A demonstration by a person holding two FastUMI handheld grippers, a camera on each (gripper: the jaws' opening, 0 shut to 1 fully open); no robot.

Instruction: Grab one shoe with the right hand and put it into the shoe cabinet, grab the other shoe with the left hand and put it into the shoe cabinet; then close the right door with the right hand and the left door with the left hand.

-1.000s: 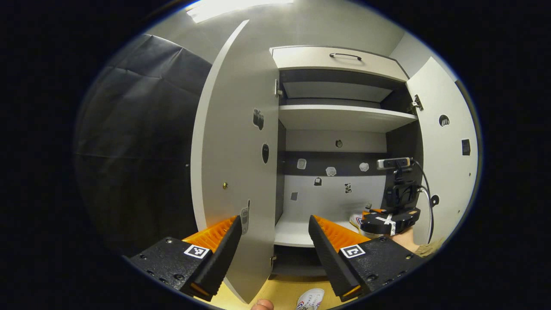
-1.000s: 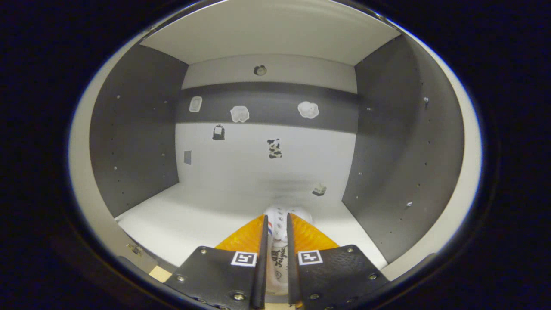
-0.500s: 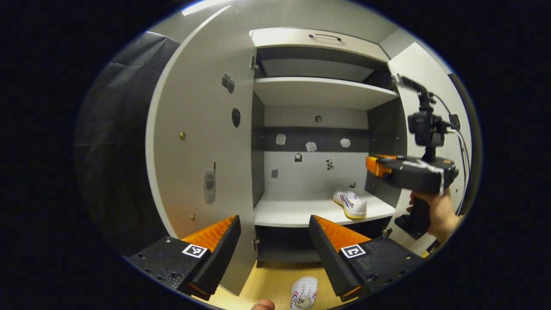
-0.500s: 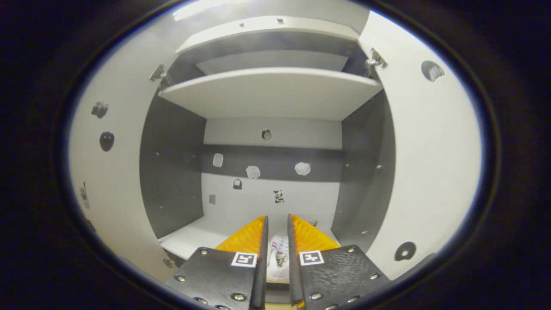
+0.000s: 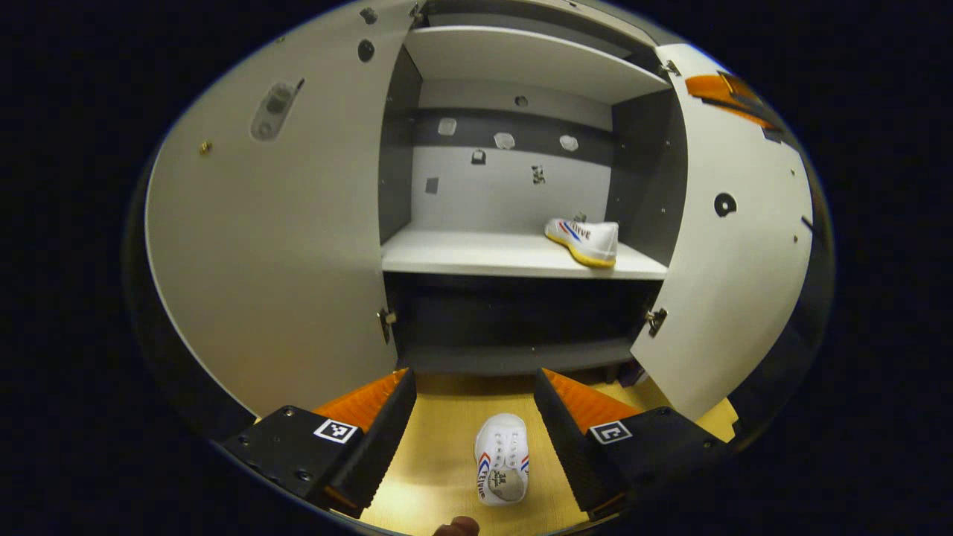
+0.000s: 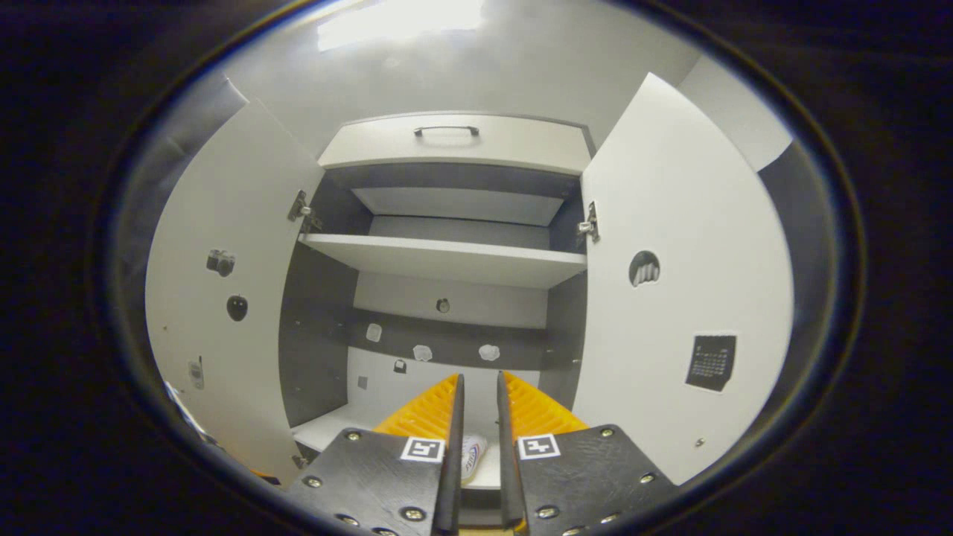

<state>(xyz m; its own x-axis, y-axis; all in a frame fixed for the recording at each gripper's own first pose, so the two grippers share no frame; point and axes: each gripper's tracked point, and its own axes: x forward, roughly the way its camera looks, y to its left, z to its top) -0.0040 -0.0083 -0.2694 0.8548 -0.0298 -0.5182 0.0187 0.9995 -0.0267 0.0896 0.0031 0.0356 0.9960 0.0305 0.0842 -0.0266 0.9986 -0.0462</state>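
One shoe (image 5: pixel 584 240) already sits on the cabinet's middle shelf (image 5: pixel 484 257), tucked to the right, leaving room beside it. The other shoe (image 5: pixel 501 459) lies on the floor (image 5: pixel 439 461) in front, toe toward the cabinet. The left tool (image 5: pixel 472 406) hangs over it, fingers spread wide to either side, ready to straddle it. The right tool (image 6: pixel 476 417) is back from the cabinet, its fingers nearly together and holding nothing. Both doors, left (image 5: pixel 283 223) and right (image 5: pixel 733 253), stand open.

Left gripper (image 5: pixel 473 424) agape, right gripper (image 6: pixel 476 439) narrowed.
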